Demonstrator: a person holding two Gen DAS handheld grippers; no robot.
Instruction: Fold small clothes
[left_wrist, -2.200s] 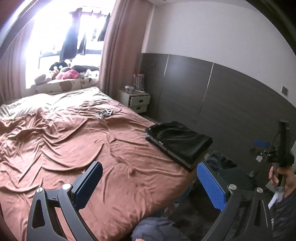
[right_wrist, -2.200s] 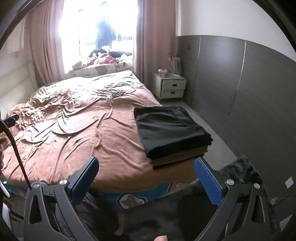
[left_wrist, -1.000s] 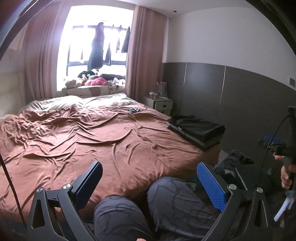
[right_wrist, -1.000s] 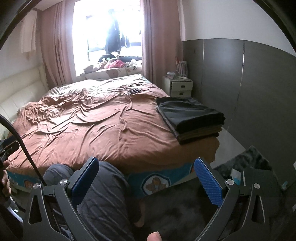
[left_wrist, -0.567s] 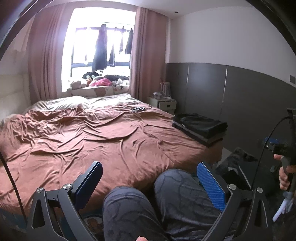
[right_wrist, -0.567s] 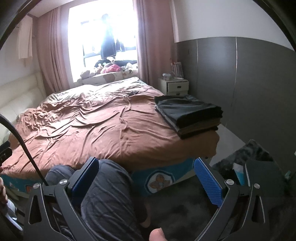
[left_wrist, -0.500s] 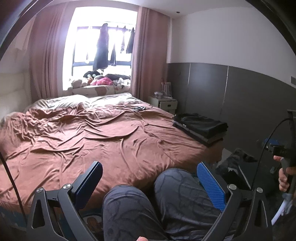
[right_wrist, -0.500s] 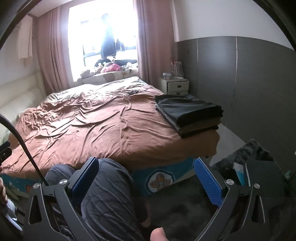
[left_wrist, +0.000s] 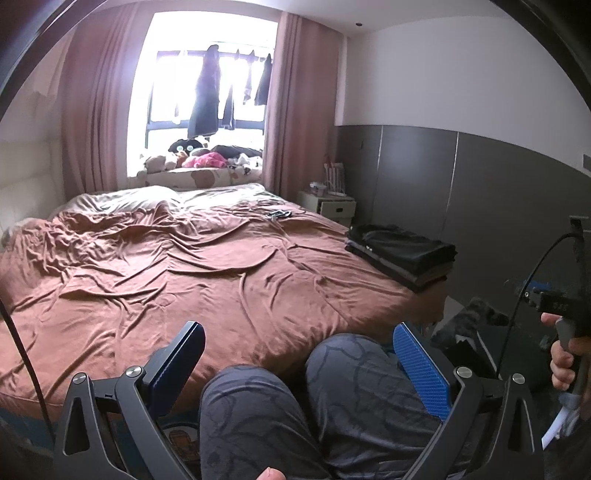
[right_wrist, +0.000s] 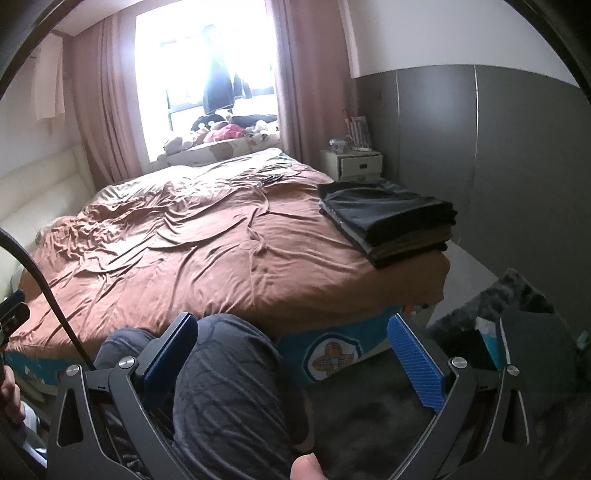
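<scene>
Brown duvet (left_wrist: 192, 280) covers the whole bed, creased but bare of any loose garment. L to R in the left wrist view: left gripper (left_wrist: 295, 363) low over the person's knees (left_wrist: 325, 391), fingers spread wide w/ nothing between them; folded stack of dark clothes (left_wrist: 400, 254) at the bed's right corner near the foot; right hand (left_wrist: 567, 360) on the other tool's handle at far R. In the right wrist view the right gripper (right_wrist: 291, 356) is likewise released and empty, well apart from the stack (right_wrist: 388, 221), which sits right on the mattress edge.

Risks, as I judge them: stack is close to the corner, so a nudge or a tug on the duvet could tip it to the floor. Trailing cable (right_wrist: 40, 284) at L could snag on a knee or gripper frame.

Hard to tell: whether anything's left to fold. A dark heap (left_wrist: 476, 314) on the floor past the bed may be clothes or a rug, too blurred to say. Small item (left_wrist: 279, 214) mid-bed near the pillows is unreadable. Window is blown out.
</scene>
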